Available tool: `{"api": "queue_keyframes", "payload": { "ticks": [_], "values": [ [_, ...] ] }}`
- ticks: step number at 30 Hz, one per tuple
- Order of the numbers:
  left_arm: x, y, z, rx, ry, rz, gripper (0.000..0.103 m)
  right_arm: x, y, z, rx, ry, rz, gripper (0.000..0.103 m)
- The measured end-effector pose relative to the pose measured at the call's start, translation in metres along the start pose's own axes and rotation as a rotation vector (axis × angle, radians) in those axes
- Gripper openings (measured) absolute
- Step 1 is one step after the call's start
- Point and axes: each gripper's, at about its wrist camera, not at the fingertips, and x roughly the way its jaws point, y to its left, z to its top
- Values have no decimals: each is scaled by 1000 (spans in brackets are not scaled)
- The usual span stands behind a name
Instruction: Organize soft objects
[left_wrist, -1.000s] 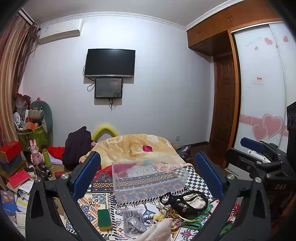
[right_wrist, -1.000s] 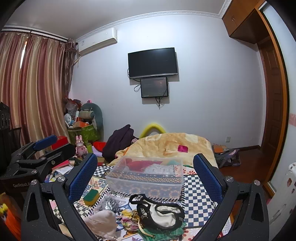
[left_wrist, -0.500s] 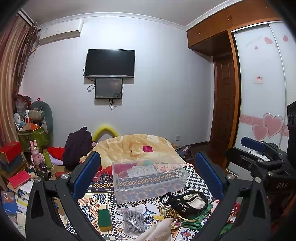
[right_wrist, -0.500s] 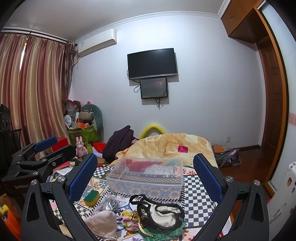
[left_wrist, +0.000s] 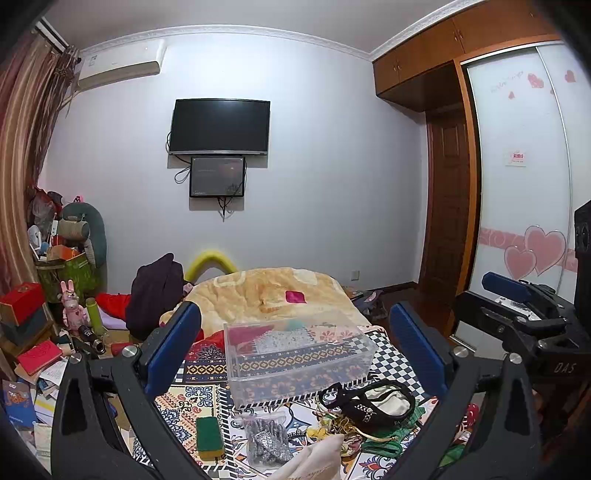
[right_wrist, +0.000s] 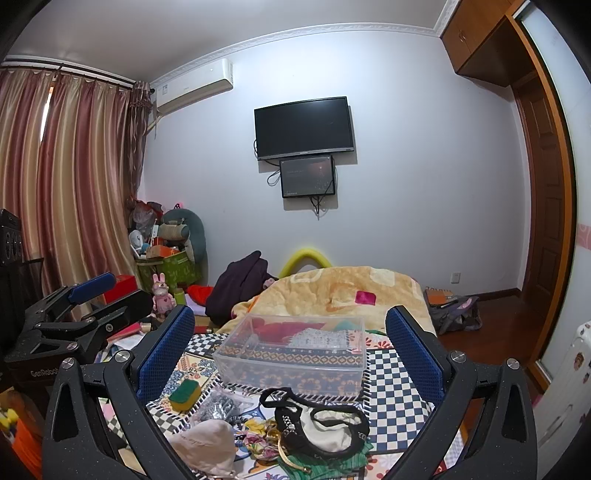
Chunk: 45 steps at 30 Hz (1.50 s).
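Almost nothing has moved; both tools, left (left_wrist: 295, 347) and right (right_wrist: 290, 341), hover spread wide, empty. Nearest us the soft heap (right_wrist: 295, 435) lies tangled on the bed before the bin (right_wrist: 291, 352); grabbing one piece may drag its neighbours.

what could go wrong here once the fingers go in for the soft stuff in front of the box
1. The black-trimmed pouch lies tangled with a gold chain and green fabric, so a grab may drag several things at once.
2. The clear plastic box looks light and sits just behind the pile; a forward push could slide it on the patterned bedspread.
3. The left gripper and right gripper, both open, face the same pile and might collide.
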Motion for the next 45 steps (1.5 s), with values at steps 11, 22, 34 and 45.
{"api": "queue_keyframes", "payload": {
  "ticks": [11,22,34,45],
  "values": [
    [0,0,0,0,0,1,103,0,0,0,1,-1,1,103],
    [0,0,0,-3,1,-1,103,-1,0,1,3,1,1,103],
    [9,6,-7,-6,37,15,103,9,-4,-5,13,40,1,103],
    [58,47,-47,-52,211,90,103,45,-28,-43,45,199,-36,103]
  ]
}}
